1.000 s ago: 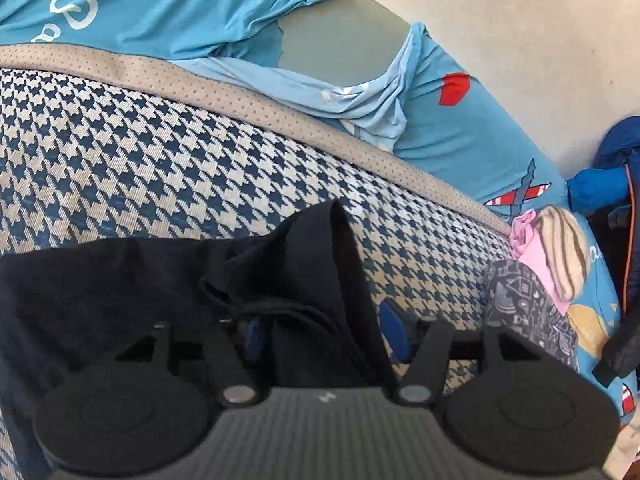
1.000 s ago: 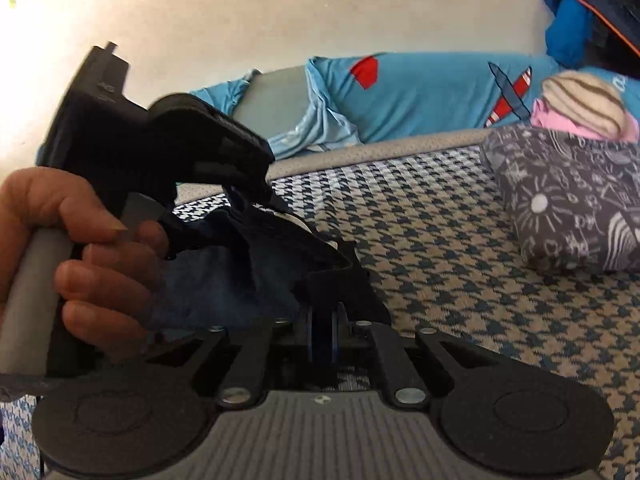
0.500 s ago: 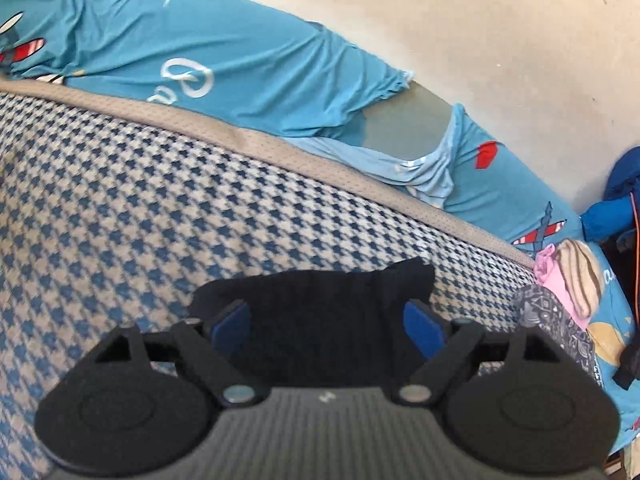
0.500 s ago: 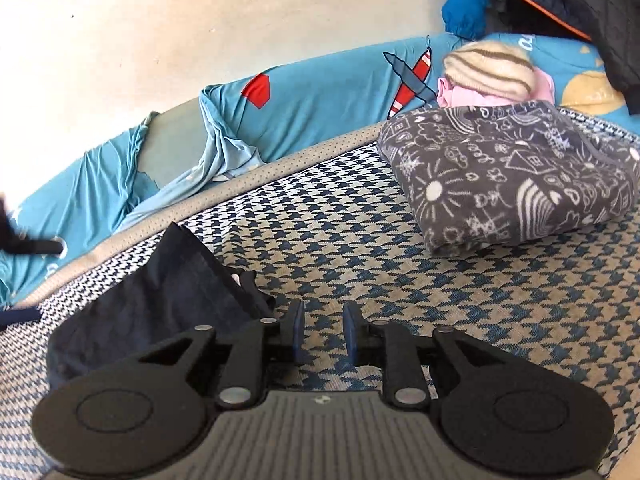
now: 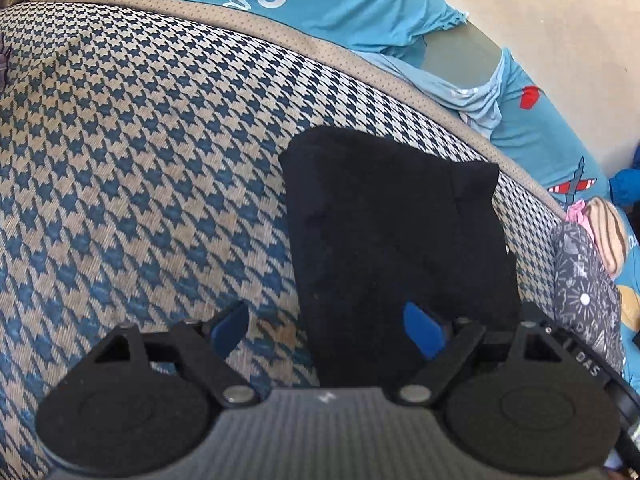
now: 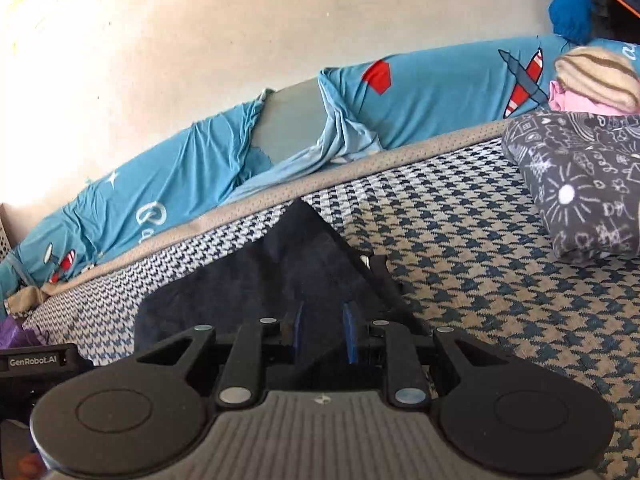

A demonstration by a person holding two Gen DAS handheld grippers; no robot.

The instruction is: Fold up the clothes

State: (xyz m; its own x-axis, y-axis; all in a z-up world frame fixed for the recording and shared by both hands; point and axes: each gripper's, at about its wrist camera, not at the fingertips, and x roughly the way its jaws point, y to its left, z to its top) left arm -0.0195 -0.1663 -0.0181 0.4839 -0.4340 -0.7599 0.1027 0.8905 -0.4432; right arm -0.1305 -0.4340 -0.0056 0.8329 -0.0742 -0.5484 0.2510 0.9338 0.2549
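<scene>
1. I am holding my left gripper (image 5: pixel 326 328) wide open with nothing between its blue pads (image 5: pixel 423 330); one pad is hanging over the bare houndstooth mat (image 5: pixel 140 152), the other over the near end of the black garment (image 5: pixel 394 236).

2. I am keeping my right gripper (image 6: pixel 323 334) only narrowly open, its two pads close together and parallel, and I am gripping nothing with it, though dark cloth is lying directly beneath and ahead of the fingers.

3. The black garment is lying flat on the mat as a folded packet. From my left gripper it is running straight away, long axis along my line of sight, offset toward my right finger. From my right gripper it is spreading ahead and to the left, tapering to a point near the mat's beige border (image 6: pixel 360 164).

4. I am judging both grippers to be at the near edge, with the right one sitting more squarely over the cloth; the next fold would probably turn on catching this near end and carrying it along that long axis.

5. Farther out, a folded grey patterned garment (image 6: pixel 580 184) is resting well apart to the right, with the blue printed sheet (image 6: pixel 432 88) bunched behind the mat.
</scene>
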